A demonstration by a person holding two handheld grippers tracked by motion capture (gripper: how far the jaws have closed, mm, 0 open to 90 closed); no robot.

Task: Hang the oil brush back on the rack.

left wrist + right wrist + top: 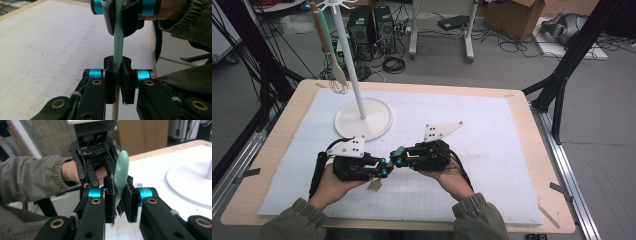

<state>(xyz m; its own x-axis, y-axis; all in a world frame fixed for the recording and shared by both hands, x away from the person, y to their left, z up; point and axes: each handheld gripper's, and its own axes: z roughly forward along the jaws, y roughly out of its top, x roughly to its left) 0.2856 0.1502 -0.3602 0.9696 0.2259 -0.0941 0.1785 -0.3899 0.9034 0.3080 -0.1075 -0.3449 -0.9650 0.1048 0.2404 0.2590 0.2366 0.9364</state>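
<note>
Above the white mat (492,130), both grippers gripping unlabelled green handle (118,42)

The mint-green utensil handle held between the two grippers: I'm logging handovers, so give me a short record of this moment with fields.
held thing: mint-green utensil handle, its lower end pale wood
left gripper: jaws closed on the handle
right gripper: jaws closed on the same handle
stand: white, round base on the mat, behind the grippers
on the stand: whisk hanging from a hook
surface: white mat on a wooden table
</note>
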